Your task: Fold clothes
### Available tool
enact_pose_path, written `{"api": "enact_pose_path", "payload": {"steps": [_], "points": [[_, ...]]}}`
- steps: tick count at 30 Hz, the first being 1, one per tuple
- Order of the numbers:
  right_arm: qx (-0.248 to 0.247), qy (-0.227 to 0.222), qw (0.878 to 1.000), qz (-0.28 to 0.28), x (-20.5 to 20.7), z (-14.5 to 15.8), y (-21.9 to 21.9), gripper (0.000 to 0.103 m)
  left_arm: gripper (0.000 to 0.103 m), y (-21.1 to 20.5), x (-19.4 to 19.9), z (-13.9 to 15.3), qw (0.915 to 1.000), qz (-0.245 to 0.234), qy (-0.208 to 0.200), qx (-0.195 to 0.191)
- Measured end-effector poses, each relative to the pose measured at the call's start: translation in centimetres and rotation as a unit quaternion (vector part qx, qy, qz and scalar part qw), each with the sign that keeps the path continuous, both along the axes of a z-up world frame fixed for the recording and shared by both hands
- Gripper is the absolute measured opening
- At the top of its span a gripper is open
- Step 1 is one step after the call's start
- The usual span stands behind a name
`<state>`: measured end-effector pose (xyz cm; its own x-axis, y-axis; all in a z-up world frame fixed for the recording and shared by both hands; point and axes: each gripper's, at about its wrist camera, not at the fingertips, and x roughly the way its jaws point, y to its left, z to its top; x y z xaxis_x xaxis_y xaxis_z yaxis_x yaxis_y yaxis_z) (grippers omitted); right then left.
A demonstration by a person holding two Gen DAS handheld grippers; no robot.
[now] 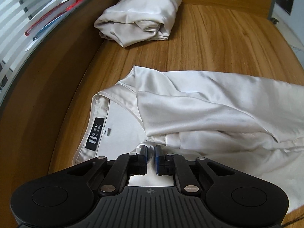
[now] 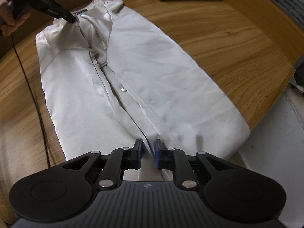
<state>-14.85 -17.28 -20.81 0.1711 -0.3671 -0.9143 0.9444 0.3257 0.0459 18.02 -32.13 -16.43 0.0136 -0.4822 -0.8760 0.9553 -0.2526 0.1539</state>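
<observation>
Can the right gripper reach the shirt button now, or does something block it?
Probably yes: the button lies bare on the shirt ahead of the right gripper; the left gripper is far off at the collar.

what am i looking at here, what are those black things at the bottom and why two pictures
Each black thing is a hand-held gripper with two blue-padded fingers; a camera on it looks forward along them. One picture comes from the left gripper, the other from the right gripper. On the wooden table lies a white satin shirt laid out lengthwise, and further back a folded white garment. The left gripper pinches the shirt near the collar. The right gripper is at the hem, cloth between its fingers, though whether it grips is unclear.
</observation>
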Motion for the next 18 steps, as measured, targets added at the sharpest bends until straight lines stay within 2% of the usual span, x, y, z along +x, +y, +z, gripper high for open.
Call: {"api": "enact_pose_path", "payload": {"steps": [4,5,8,10,18], "points": [[-0.008,-0.007,1.000,-0.001,-0.5,1.1,0.6,0.021,0.043,0.2,0.8,2.0,0.9985,0.019,0.042,-0.031],[-0.011,-0.010,1.000,-0.002,-0.7,1.5,0.8,0.024,0.047,0.5,1.1,2.7,0.9977,0.024,0.051,-0.038],[-0.020,-0.020,1.000,-0.007,-1.4,2.6,1.6,0.026,0.047,1.4,2.1,4.5,0.9948,0.040,0.076,-0.054],[-0.025,-0.026,0.999,-0.010,-1.9,3.4,2.1,0.030,0.047,2.2,2.7,5.1,0.9939,0.050,0.084,-0.051],[-0.023,-0.034,0.999,-0.023,-3.8,4.3,4.6,0.033,0.047,7.0,2.5,4.2,0.9900,0.092,0.098,-0.042]]}}
